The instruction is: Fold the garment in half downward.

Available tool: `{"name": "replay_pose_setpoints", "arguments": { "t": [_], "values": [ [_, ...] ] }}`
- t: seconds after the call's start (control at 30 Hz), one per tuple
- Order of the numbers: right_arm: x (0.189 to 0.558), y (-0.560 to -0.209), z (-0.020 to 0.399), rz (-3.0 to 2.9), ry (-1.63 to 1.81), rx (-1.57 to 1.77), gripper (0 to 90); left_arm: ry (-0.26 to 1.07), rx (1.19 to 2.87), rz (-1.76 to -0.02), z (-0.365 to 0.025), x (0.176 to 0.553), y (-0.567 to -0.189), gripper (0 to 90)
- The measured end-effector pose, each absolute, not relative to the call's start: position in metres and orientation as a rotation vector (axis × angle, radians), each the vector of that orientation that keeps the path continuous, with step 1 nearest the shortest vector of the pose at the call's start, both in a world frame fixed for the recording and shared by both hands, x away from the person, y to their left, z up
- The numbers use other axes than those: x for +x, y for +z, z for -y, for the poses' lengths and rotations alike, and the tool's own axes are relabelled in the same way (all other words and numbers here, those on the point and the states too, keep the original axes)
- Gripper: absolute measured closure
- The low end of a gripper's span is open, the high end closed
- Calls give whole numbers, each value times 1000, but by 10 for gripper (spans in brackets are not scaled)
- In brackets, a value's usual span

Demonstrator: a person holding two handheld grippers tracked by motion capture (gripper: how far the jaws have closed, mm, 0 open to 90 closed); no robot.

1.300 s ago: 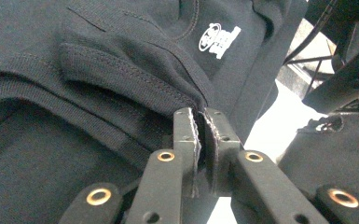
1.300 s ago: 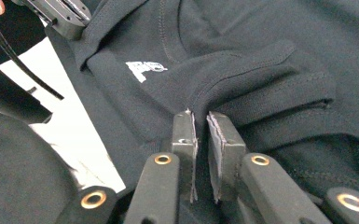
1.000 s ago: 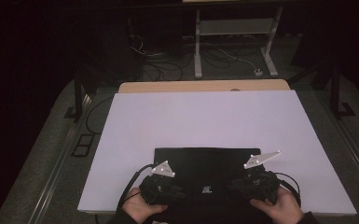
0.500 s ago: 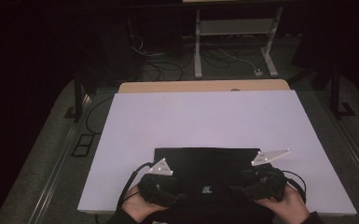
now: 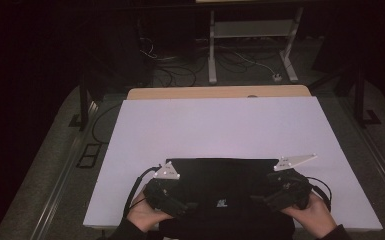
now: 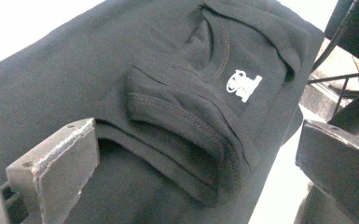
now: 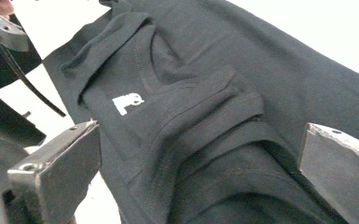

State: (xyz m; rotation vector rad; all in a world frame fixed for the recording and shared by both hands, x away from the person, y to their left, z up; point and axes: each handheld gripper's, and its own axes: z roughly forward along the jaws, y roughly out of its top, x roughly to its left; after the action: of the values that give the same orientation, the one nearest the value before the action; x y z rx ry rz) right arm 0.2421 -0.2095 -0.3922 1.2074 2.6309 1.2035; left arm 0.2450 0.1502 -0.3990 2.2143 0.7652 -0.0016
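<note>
Lying flat on the white table cover (image 5: 220, 125), the black garment (image 5: 220, 180) sits at the cover's near edge, folded into a rough rectangle, with its nearest part reaching the person's side of the table. A small white logo (image 5: 222, 203) shows on the garment close to that near edge, about midway between the two grippers.

At the garment's near left corner the left gripper (image 5: 172, 202) is held in the person's left hand (image 5: 145, 215). Its jaws have just been opening and now stand wide apart; in the left gripper view a folded, stitched hem of the garment (image 6: 186, 135) lies between them, untouched by either pad, and the white logo (image 6: 244, 85) sits beyond that fold.

At the garment's near right corner the right gripper (image 5: 280, 192) is held in the right hand (image 5: 312, 215). Its jaws have likewise just been opening and are spread wide; the right gripper view shows bunched folds of the garment (image 7: 214, 140) between them with neither pad pressing on the cloth, and the logo (image 7: 127, 103) lies past the folds toward the left jaw.

A grey three-cornered plate tops each gripper, and cables trail from both back toward the person.
</note>
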Motion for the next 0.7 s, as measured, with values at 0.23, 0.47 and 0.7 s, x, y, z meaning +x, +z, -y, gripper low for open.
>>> {"name": "replay_pose_setpoints", "arguments": {
  "t": [0.23, 0.47, 0.7],
  "values": [
    [246, -384, 215, -2611, 1203, 1206, 0, 28, 2213, -756, -155, 251, -393, 0],
    [254, -378, 221, -2595, 1182, 1201, 0, 36, 2188, -773, -165, 258, -385, 0],
    [264, -370, 228, -2581, 1202, 1211, 0, 50, 2198, -750, -167, 263, -375, 0]
  ]
}}
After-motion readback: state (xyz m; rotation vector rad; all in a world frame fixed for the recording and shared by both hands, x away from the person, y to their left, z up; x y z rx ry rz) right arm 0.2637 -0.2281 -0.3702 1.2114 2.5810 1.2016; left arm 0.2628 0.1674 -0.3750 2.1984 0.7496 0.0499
